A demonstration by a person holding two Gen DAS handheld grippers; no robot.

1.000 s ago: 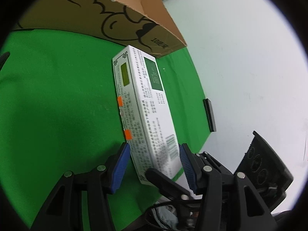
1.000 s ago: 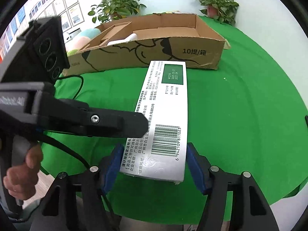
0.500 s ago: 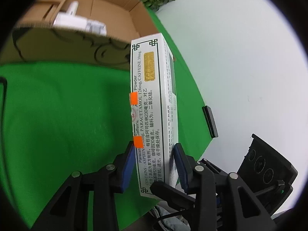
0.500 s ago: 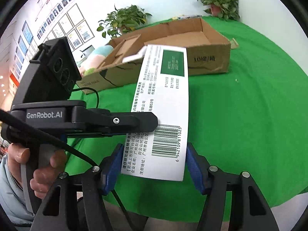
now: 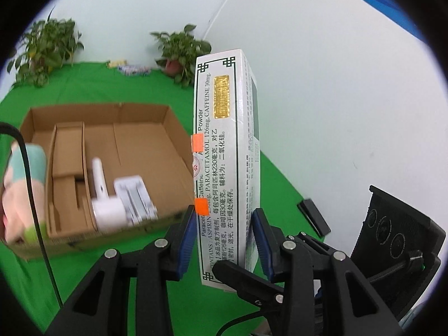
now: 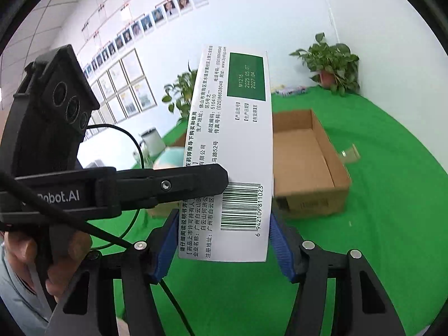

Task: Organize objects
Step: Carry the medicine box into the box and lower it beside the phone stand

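The pack (image 5: 224, 165) is held off the cloth (image 5: 92, 89), upright, near the carton (image 5: 173, 128) and above its near wall. Left gripper (image 5: 222, 240): pads closed on the pack's narrow sides. Right gripper (image 6: 224, 246): pads clamped on the wide barcode face's edges. The double grip is probably kept to steady the long pack for lowering into the carton, beside the white items (image 5: 120, 196).

White medicine box (image 5: 224, 168) with green border, gold patch and orange tabs; brown cardboard box (image 5: 112, 140); green tablecloth (image 5: 84, 266).
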